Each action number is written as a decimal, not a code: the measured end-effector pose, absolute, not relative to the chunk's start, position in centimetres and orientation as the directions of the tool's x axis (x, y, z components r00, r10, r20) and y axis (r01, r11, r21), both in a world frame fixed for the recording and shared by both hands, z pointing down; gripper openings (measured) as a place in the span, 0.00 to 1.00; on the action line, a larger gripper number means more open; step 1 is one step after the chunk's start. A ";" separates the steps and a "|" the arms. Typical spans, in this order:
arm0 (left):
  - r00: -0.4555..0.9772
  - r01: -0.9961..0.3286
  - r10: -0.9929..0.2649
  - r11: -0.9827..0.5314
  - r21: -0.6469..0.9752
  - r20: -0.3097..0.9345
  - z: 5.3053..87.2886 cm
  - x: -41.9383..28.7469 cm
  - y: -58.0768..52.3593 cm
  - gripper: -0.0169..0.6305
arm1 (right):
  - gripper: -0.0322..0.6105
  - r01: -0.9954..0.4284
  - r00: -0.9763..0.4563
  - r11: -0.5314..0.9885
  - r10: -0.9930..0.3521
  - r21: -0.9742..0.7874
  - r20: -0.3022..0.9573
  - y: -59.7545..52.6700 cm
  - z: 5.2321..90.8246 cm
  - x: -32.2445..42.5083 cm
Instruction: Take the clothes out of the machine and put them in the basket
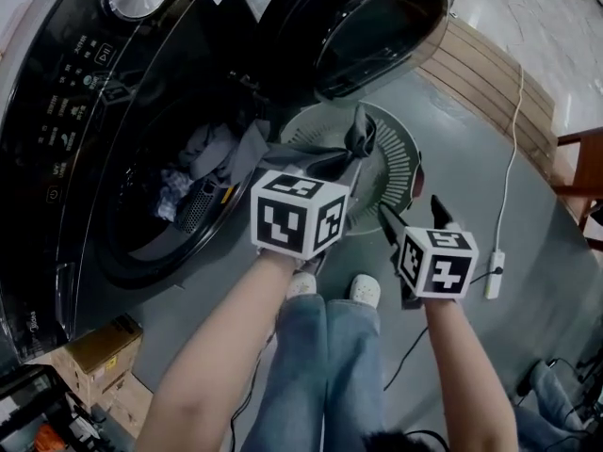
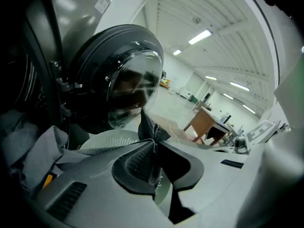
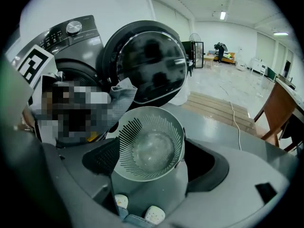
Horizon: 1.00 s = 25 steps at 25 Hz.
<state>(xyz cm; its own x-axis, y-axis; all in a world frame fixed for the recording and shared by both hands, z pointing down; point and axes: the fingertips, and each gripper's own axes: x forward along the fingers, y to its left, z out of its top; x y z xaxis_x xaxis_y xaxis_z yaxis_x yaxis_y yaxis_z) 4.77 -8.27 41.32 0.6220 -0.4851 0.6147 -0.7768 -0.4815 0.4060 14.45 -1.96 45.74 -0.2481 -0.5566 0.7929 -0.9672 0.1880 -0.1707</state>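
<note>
Just above the person's jeans, low in the head view, the right gripper hung with its jaws well apart and nothing between them; its own view looked straight down into the bare bowl of the basket. To its left, the left gripper had its jaws pressed together on a fold of a grey garment. That garment stretched from the mouth of the drum across to the slotted round basket at frame centre, with its pinched end bunched above the near rim. It looked light and wholly limp, so it would sag, trail and snag rather than slip. A pinch on a thick gathered fold seemed the better hold, since a single thin edge could pull loose. Its tail lay over the lip of the drum and would likely drag on the other clothes there, a grey heap with a pale patterned piece beside it at left centre. Beyond them rose the dark washing machine, its round door swung wide at the top of the frame.
</note>
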 end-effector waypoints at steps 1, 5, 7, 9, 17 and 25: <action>0.598 -0.794 -0.489 -0.471 0.384 0.635 41.9 4.4 -8.3 0.07 | 0.71 -0.967 -0.247 0.186 -0.556 -0.171 0.794 -1.9 45.9 14.5; 0.544 -0.827 -0.467 -0.440 0.351 0.697 44.4 3.6 -7.8 0.44 | 0.71 -0.967 -0.247 0.189 -0.545 -0.170 0.801 -1.1 46.7 14.6; 0.529 -0.835 -0.458 -0.428 0.345 0.714 45.3 3.1 -7.3 0.51 | 0.71 -0.966 -0.250 0.194 -0.538 -0.171 0.805 -0.7 47.1 14.4; 0.511 -0.843 -0.455 -0.429 0.323 0.729 46.0 2.6 -6.9 0.54 | 0.71 -0.965 -0.251 0.198 -0.530 -0.169 0.810 -0.4 47.4 14.2; 0.381 -0.892 -0.491 -0.419 0.171 0.784 48.4 -3.4 -6.2 0.60 | 0.71 -0.962 -0.257 0.217 -0.516 -0.166 0.817 -0.1 48.7 12.3; 0.174 -0.909 -0.555 -0.407 -0.083 0.814 48.1 -12.6 -7.6 0.77 | 0.70 -0.954 -0.280 0.238 -0.494 -0.182 0.823 -0.4 49.4 7.8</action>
